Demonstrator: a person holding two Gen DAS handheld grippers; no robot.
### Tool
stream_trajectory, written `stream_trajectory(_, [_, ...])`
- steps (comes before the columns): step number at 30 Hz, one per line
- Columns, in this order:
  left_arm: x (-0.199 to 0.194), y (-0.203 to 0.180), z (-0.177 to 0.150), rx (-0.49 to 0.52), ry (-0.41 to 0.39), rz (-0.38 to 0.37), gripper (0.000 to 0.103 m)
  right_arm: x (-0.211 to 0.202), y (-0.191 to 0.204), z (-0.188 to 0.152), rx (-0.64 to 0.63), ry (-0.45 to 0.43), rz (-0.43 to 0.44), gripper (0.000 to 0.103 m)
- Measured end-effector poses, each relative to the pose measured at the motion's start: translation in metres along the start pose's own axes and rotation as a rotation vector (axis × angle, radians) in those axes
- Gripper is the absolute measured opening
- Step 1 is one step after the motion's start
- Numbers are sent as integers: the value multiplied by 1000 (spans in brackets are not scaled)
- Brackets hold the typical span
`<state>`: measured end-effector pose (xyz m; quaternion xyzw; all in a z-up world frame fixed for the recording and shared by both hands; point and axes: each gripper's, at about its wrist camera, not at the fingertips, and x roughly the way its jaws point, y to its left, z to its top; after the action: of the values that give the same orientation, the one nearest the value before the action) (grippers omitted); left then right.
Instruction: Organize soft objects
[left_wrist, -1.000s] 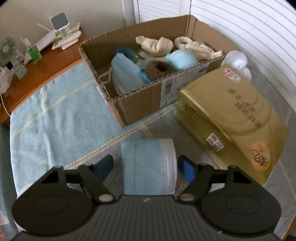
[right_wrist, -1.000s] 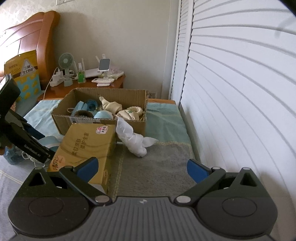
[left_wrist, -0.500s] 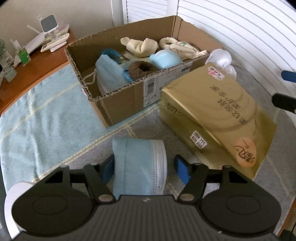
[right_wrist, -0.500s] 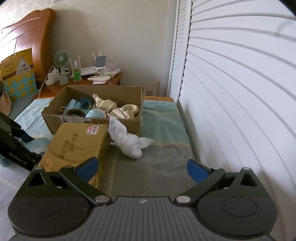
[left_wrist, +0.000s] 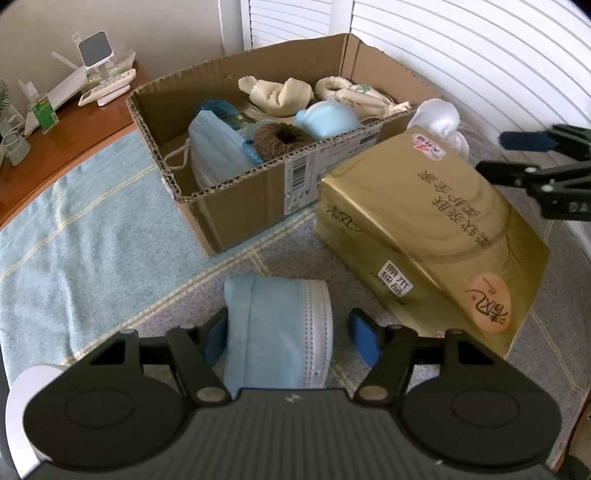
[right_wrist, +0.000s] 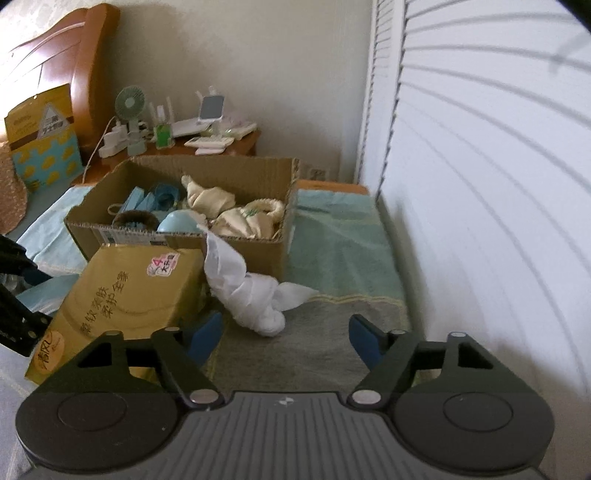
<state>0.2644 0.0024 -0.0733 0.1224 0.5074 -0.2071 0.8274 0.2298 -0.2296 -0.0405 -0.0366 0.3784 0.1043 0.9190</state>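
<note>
A folded light blue face mask (left_wrist: 277, 332) lies on the grey cloth between the fingers of my left gripper (left_wrist: 288, 334), which stands open around it; the left pad touches its edge. A cardboard box (left_wrist: 258, 199) behind it holds soft items: another blue mask (left_wrist: 218, 147), a brown scrunchie (left_wrist: 282, 138), cream cloths. A gold tissue pack (left_wrist: 436, 229) lies right of the mask. A white cloth (right_wrist: 255, 295) lies by the box corner, just ahead of my open, empty right gripper (right_wrist: 286, 332).
A wooden nightstand (right_wrist: 229, 144) with a fan, chargers and remotes stands behind the box. White louvred doors (right_wrist: 480, 184) run along the right. A teal towel (right_wrist: 336, 236) covers the bed beyond the box. My right gripper also shows in the left wrist view (left_wrist: 517, 155).
My left gripper has narrowed around the mask and shifted slightly left. My right gripper moved forward and down toward the white cloth and narrowed a little.
</note>
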Motion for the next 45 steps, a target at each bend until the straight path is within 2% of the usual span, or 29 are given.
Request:
stream_trajectory(3, [0,0,0,3,-2,-1,68,11,1,-1,-22,25,22,70])
stream_trajectory(9, [0,0,-1,2,-7,-3,68,25,-4,2,-16,20,68,67])
stream_trajectory(11, [0,0,-1,3,-8,-3,68,26,-7,5,-3,17,86,61])
stream_trajectory(14, [0,1,0,3,-7,-4,68,31,-8,7,3,18,111,60])
stream_trajectory(17, [0,0,0,4,-7,-4,68,33,-10,7,19,17,147,49])
stream_trajectory(19, [0,0,-1,3,-8,-4,68,34,-9,7,19,18,155,37])
stream_trajectory(23, [-1,0,0,3,-7,-4,67,30,-7,7,21,7,138,33])
stream_trajectory(24, [-1,0,-1,4,-7,-3,67,29,-7,7,18,5,130,29])
stream_trajectory(28, [-4,-2,-1,5,-20,-9,51,16,-4,6,2,-11,91,29])
stream_trajectory(31, [-6,-4,-3,6,-20,-10,46,4,-3,4,-1,-21,64,29])
stream_trajectory(38, [-16,-12,-10,11,-31,-21,44,-37,-2,-5,-13,-44,-6,29])
stream_trajectory(45, [-33,-25,-26,18,-42,-40,44,-62,3,-30,-40,-2,-69,29])
